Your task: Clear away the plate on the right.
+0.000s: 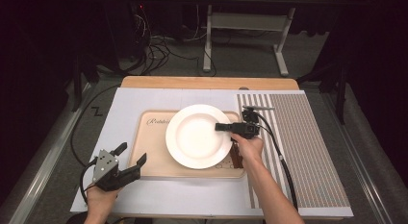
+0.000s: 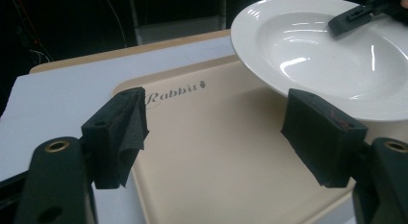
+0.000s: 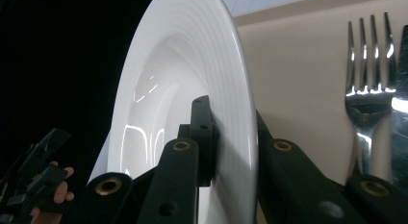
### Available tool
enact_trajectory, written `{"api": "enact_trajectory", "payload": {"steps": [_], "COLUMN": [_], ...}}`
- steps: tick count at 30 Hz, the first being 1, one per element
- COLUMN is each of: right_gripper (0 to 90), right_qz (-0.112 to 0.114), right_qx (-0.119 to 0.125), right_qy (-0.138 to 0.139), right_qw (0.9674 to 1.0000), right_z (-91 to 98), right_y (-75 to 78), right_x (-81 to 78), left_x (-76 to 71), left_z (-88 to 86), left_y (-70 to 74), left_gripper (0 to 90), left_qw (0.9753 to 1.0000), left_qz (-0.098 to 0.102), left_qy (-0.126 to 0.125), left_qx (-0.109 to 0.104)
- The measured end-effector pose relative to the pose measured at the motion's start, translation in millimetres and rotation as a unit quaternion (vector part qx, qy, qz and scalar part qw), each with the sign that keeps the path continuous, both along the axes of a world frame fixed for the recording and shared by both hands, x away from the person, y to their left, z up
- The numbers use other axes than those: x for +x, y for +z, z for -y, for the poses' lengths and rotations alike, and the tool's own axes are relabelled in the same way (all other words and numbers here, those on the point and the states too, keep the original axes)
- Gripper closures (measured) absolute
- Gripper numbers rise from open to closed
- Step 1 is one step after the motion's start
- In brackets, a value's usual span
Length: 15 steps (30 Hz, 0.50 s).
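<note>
Clamping the rim of the white soup plate [image 1: 197,136], the right gripper [image 1: 225,127] has one jaw inside the bowl and one beneath, holding it over the beige tray [image 1: 153,152]. The plate looks stiff, glossy, heavy for an edge hold and breakable; the broad flat rim is the sensible purchase. A fork [image 3: 369,92] lies just beyond that gripper's jaws. The left gripper [image 1: 129,159] hangs spread and empty, near the tray's corner.

White plate [image 1: 195,137], beige tray [image 1: 156,159], striped mat [image 1: 298,137].
</note>
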State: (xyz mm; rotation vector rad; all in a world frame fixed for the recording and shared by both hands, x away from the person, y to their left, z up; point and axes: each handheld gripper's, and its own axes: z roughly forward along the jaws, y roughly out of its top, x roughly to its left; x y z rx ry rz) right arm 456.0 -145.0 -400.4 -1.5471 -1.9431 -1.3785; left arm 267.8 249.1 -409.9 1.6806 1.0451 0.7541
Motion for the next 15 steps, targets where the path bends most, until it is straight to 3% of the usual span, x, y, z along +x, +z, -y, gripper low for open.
{"api": "enact_trajectory", "payload": {"steps": [15], "right_gripper": [83.1], "right_qz": [-0.015], "right_qx": [-0.009], "right_qy": [-0.001], "right_qw": [0.9998], "right_z": [-26.4], "right_y": [-15.7], "right_x": [6.7], "left_x": [0.3], "left_z": [0.1], "left_y": [0.2], "left_gripper": [24.6], "left_qw": [1.0], "left_qz": [-0.001], "left_qy": [-0.002], "left_qx": [-0.001]}}
